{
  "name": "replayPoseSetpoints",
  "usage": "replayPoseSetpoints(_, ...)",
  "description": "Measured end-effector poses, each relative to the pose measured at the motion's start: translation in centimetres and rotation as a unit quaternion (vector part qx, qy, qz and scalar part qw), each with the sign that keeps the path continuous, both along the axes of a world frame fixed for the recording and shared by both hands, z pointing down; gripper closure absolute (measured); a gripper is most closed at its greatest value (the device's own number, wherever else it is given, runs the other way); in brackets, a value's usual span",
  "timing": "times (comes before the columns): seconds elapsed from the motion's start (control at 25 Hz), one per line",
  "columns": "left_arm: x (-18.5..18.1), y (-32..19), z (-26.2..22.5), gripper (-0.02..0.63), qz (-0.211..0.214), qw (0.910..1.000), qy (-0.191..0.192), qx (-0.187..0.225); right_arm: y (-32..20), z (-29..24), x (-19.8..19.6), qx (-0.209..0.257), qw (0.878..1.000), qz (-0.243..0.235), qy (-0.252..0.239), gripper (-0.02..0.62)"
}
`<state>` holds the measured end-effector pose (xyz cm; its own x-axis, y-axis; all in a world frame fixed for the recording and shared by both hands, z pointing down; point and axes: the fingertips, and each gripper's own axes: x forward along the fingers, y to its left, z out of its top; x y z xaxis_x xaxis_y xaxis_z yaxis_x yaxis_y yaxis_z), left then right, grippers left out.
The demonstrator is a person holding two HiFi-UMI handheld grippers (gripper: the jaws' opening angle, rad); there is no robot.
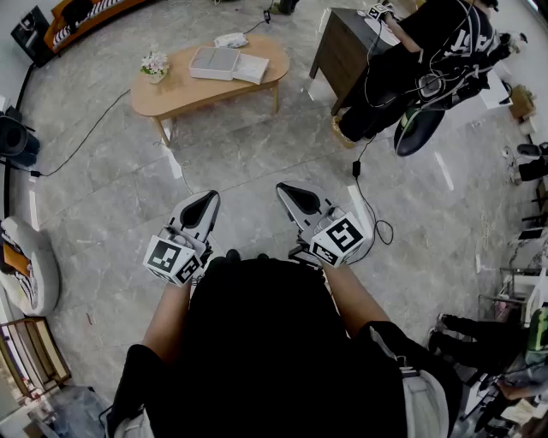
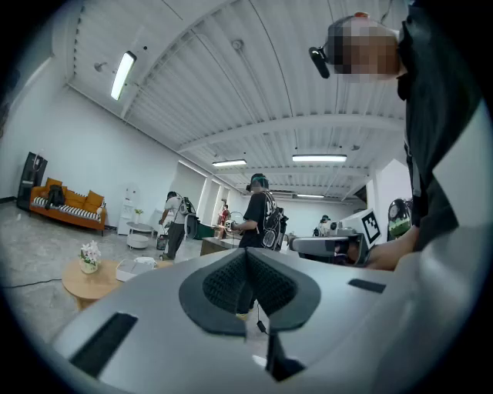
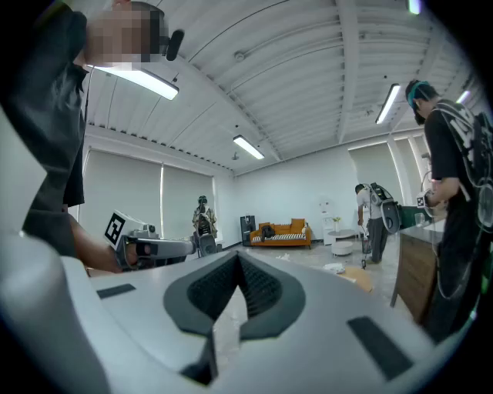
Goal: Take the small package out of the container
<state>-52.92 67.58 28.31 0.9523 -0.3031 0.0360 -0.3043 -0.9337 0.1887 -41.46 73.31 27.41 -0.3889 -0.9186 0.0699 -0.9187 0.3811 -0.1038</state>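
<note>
Far upper left of the head view, an orange sofa (image 1: 86, 15) lines the wall. Just right of it stands the light wooden oval worktop (image 1: 175, 92), carrying a small pot of pale flowers (image 1: 155, 64) at its left end and, beside that, the flat white open container (image 1: 227, 63). Any small package in it is too small to make out from here. Down at lower centre-left, the grey-and-white left gripper (image 1: 205, 204) hovers over the grey marble-look floor (image 1: 257, 154), well apart from that worktop. Its own view shows the fingers (image 2: 222, 285) pressed together with nothing between them. Just right of it, the matching right gripper (image 1: 293, 193) points the same way, its fingers (image 3: 266, 294) closed too, and empty. Over in the upper right, a person in black clothes (image 1: 428, 43) wearing a cabled rig stands by a dark brown desk (image 1: 341, 47).
</note>
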Motion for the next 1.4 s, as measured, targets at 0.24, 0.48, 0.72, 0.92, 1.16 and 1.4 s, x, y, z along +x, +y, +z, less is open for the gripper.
replayPoseSetpoints(0.24, 1.5, 0.2, 0.3, 0.589, 0.007, 0.9999, -0.002, -0.009, 0.2, 0.5, 1.2, -0.006, 1.000, 0.003, -0.011, 0.584)
replayPoseSetpoints(0.48, 2.5, 0.6, 0.7, 0.589, 0.010, 0.9998, -0.008, -0.017, 0.5, 1.1, 2.2, -0.011, 1.000, 0.004, -0.025, 0.584)
replayPoseSetpoints(0.72, 3.4, 0.7, 0.7, 0.589, 0.006, 0.9997, -0.013, -0.020, 1.2, 0.5, 3.0, 0.010, 1.000, -0.008, -0.027, 0.584)
replayPoseSetpoints(0.92, 4.3, 1.2, 0.5, 0.589, 0.006, 0.9997, -0.020, -0.012, 1.9, 0.5, 4.0, 0.017, 0.999, -0.015, -0.037, 0.584)
replayPoseSetpoints(1.16, 4.6, 1.9, 0.6, 0.589, 0.024, 0.9991, -0.032, -0.012, 2.5, 1.0, 4.7, 0.021, 0.998, -0.012, -0.057, 0.584)
replayPoseSetpoints(1.4, 5.7, 0.1, 1.4, 0.589, 0.026, 0.9990, -0.021, -0.030, 1.1, 1.9, 5.3, 0.010, 0.998, -0.009, -0.059, 0.584)
